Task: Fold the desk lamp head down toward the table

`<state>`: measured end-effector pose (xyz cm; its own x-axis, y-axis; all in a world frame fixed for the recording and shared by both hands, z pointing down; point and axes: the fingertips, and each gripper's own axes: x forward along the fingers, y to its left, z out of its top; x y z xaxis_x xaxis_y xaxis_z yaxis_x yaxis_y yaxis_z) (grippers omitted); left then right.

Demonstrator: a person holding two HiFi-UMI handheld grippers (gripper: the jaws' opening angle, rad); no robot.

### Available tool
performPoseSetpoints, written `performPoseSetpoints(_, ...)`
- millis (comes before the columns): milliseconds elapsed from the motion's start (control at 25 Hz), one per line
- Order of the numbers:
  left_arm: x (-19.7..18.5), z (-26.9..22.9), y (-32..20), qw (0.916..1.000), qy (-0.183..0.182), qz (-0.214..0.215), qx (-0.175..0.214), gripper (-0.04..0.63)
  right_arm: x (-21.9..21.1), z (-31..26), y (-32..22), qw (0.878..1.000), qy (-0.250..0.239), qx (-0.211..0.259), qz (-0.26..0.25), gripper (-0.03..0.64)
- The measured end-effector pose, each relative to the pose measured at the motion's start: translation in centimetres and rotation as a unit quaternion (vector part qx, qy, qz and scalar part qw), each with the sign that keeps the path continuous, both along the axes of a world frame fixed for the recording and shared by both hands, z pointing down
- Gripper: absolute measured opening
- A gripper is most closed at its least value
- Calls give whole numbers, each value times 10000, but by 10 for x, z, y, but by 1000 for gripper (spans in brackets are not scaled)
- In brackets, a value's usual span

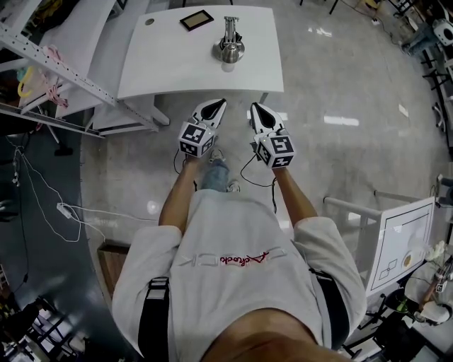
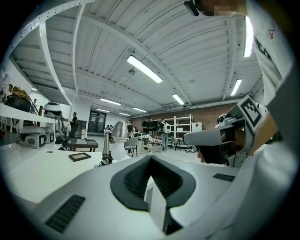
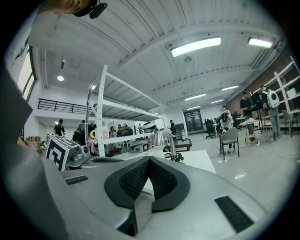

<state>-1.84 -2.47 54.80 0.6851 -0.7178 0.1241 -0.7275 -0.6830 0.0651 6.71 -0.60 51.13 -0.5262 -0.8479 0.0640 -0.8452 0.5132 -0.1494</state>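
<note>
A person in a white shirt (image 1: pixel 233 247) is standing on a glossy floor (image 1: pixel 340 85), facing a white worktop (image 1: pixel 177 63) and holding a gripper in each hand at about waist height. The left gripper (image 1: pixel 221 104) and the right gripper (image 1: pixel 253 107) are pointing side by side toward the worktop's near edge, with a narrow gap between them. Both are stopping just short of that edge.

Each gripper view is showing its own dark ribbed pads pressed together with nothing between them, so both grippers are closed and empty.

The silver desk lamp (image 1: pixel 228 44) is standing on the far half of the worktop, well apart from both grippers. In the left gripper view its bell-shaped head is sitting raised above the surface beside an upright stem. In the right gripper view the lamp is showing just above the closed pads, again with the head up off the worktop.

A dark rectangular panel (image 1: pixel 196 20) is lying flat on the worktop to the lamp's left, near the far edge. A metal shelving rack (image 1: pixel 49 67) is standing to the left of the worktop, and a white cable (image 1: pixel 42 185) is trailing across the floor below it.
</note>
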Motion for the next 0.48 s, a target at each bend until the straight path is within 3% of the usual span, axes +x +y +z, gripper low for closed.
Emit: performPoseSetpoints(480,5,-3,17,10000,-35,73,26,24,-4,-4,14,9999,76,58,-66,28)
